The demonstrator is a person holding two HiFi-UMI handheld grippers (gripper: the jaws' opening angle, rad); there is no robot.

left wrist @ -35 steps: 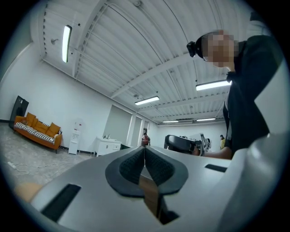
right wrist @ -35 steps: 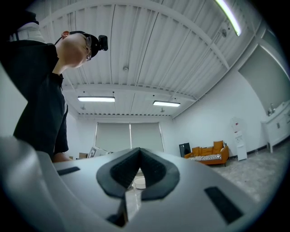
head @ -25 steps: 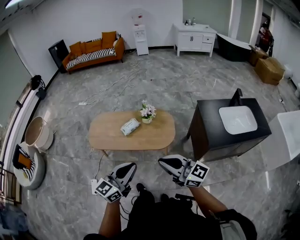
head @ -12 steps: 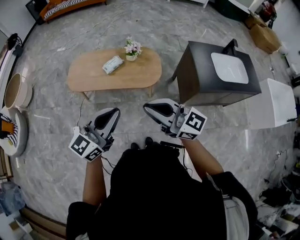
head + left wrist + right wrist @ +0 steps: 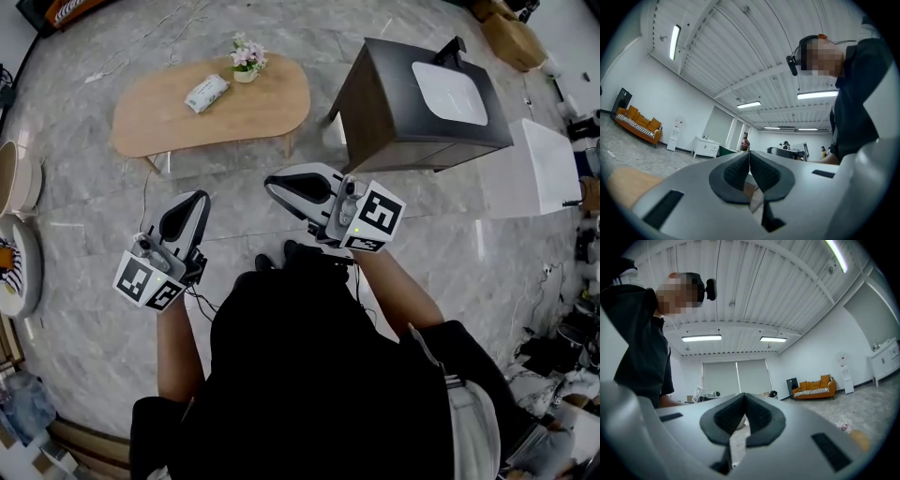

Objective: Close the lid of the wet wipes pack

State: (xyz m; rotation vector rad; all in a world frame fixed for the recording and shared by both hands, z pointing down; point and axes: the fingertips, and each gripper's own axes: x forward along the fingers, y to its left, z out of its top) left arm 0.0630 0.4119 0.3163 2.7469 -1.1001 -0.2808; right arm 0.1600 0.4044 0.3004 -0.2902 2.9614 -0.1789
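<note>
The wet wipes pack (image 5: 206,93) lies on the oval wooden table (image 5: 169,122) at the top left of the head view, beside a small pot of flowers (image 5: 244,58). Whether its lid stands open is too small to tell. Both grippers hang close to the person's body, far from the table. My left gripper (image 5: 195,201) is shut and holds nothing; its pads meet in the left gripper view (image 5: 749,164). My right gripper (image 5: 271,182) is shut too, empty, tips touching in the right gripper view (image 5: 744,405). Both gripper views look across the room and upward, not at the pack.
A dark cabinet with a white basin (image 5: 427,103) stands right of the table, with a white box (image 5: 544,169) beyond it. Round cushions and a basket (image 5: 14,253) sit at the left edge. A cable (image 5: 150,187) trails on the marble floor below the table.
The head view has tipped further down: table and cabinet slid toward the top of the frame and more of the person's body shows. Both grippers stayed shut, drifting slightly left.
</note>
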